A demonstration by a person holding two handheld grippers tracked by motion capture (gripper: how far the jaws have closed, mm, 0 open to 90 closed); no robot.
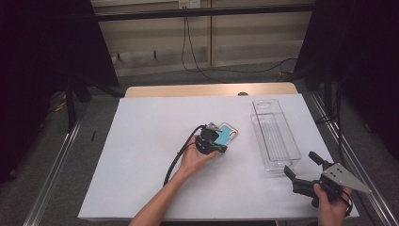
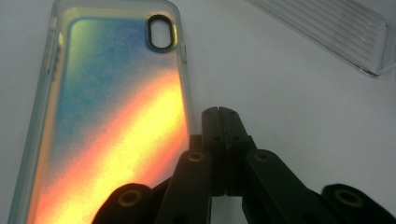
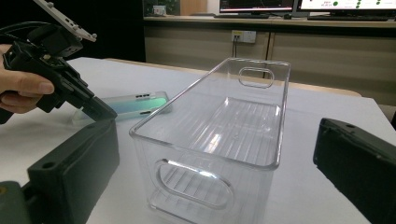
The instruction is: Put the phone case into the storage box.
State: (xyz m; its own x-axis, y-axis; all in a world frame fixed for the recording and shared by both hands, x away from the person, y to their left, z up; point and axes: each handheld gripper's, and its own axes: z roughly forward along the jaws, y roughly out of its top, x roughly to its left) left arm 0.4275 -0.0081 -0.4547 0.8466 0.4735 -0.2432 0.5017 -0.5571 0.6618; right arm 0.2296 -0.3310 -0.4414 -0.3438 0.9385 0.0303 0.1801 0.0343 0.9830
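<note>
An iridescent phone case (image 1: pixel 229 133) (image 2: pixel 112 116) (image 3: pixel 135 103) lies flat on the white table, back up, its camera cutout toward the far end. My left gripper (image 1: pixel 220 147) (image 2: pixel 218 114) (image 3: pixel 100 109) is shut with nothing between its jaws; its tip slants down to the table just beside the case's long edge. At the table's near right corner my right gripper (image 1: pixel 301 164) (image 3: pixel 215 140) stands wide open and empty, aimed at the short end of a clear plastic bin (image 1: pixel 274 134) (image 3: pixel 219 140) (image 2: pixel 345 28).
The bin is empty, stands lengthwise at the right of the white table top (image 1: pixel 141 155), and has handle cutouts at both ends. A wall with cables (image 1: pixel 188 42) runs behind the table. Dark stands flank both sides.
</note>
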